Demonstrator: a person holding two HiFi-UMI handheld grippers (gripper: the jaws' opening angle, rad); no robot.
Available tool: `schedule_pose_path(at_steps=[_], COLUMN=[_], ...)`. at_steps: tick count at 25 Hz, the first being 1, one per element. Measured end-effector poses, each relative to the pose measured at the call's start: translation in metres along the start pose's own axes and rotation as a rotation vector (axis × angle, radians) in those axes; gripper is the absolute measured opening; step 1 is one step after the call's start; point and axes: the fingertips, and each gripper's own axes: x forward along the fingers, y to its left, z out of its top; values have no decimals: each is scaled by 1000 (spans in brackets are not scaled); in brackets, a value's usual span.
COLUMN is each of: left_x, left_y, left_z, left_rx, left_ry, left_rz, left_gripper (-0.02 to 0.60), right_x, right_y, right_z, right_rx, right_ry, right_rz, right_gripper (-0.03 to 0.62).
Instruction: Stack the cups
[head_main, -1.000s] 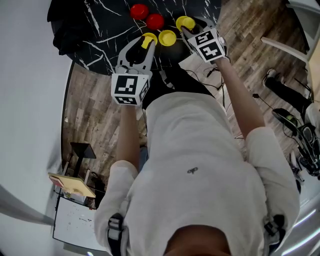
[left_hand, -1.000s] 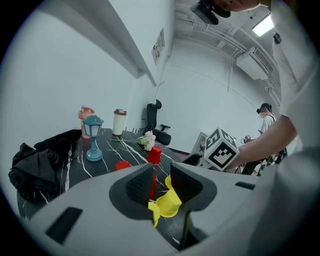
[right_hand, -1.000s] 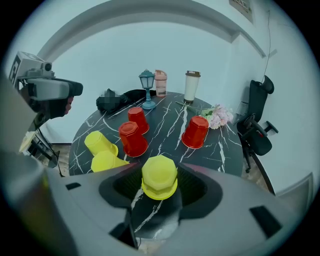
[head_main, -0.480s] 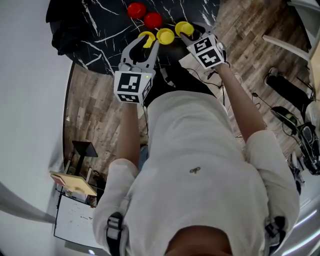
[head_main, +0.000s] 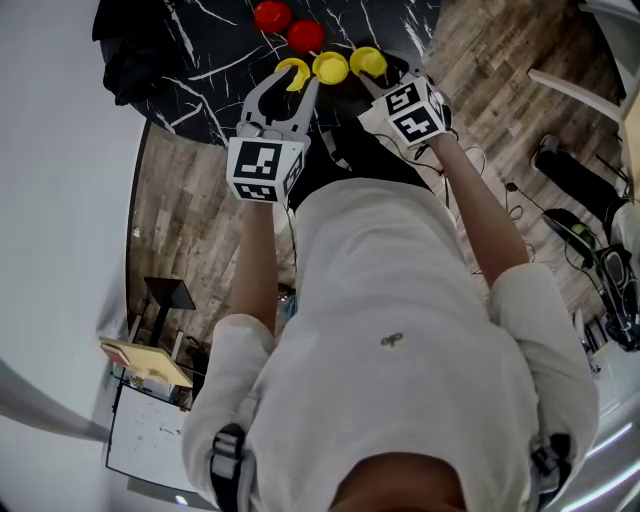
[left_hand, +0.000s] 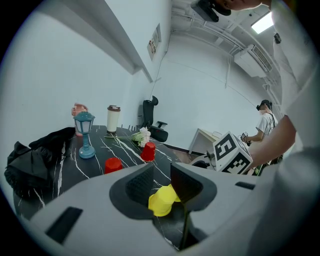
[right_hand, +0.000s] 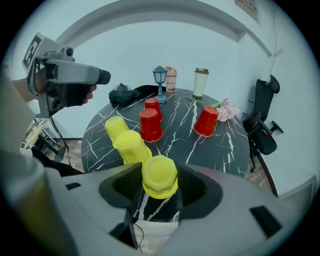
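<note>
A yellow cup (right_hand: 160, 175) stands upside down between the pads of my right gripper (right_hand: 160, 189), which is shut on its sides. In the head view this cup (head_main: 367, 61) is the right one of a row of three, ahead of the right gripper (head_main: 374, 74). Two more yellow cups (right_hand: 131, 146) (right_hand: 116, 127) show just beyond it. My left gripper (left_hand: 162, 181) is shut on a tilted yellow cup (left_hand: 161, 201), partly hidden by its right jaw. Seen from the head, that cup (head_main: 294, 70) is at the left gripper's (head_main: 291, 84) tips, beside the middle yellow cup (head_main: 331, 67).
Upside-down red cups (right_hand: 150, 125) (right_hand: 206, 121) (head_main: 271, 15) stand farther back on the round black marble table (head_main: 200, 60). At its far side are a blue lantern (left_hand: 85, 135), a tumbler (left_hand: 113, 119), flowers (left_hand: 142, 136) and black cloth (left_hand: 35, 160). The table's near edge is just before the person.
The right gripper has carried its yellow cup nearer to the person, into line with the other two yellow cups. The left gripper and its cup have kept still.
</note>
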Motion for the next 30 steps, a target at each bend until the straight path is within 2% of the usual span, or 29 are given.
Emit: schedule_pose_path(at_steps=[6,12,23,30], left_x=[0,-2,-15,-6], left_y=[-1,-3,10,21], left_z=[-2,-1,-3,4], left_rx=[-1,29,19,102], left_ry=[5,12,17,40], left_rz=[7,20,84,83], left_gripper=[98,98,98,98], right_x=[-1,-8,-32,-40], right_y=[1,-3,-3,-4], right_z=[-4,5,14,14], right_rx=[-4,58,57,104], right_ry=[-6,-61,-108,-120], right_rz=[-2,5,0,-21], right_gripper=[233,285,276,270])
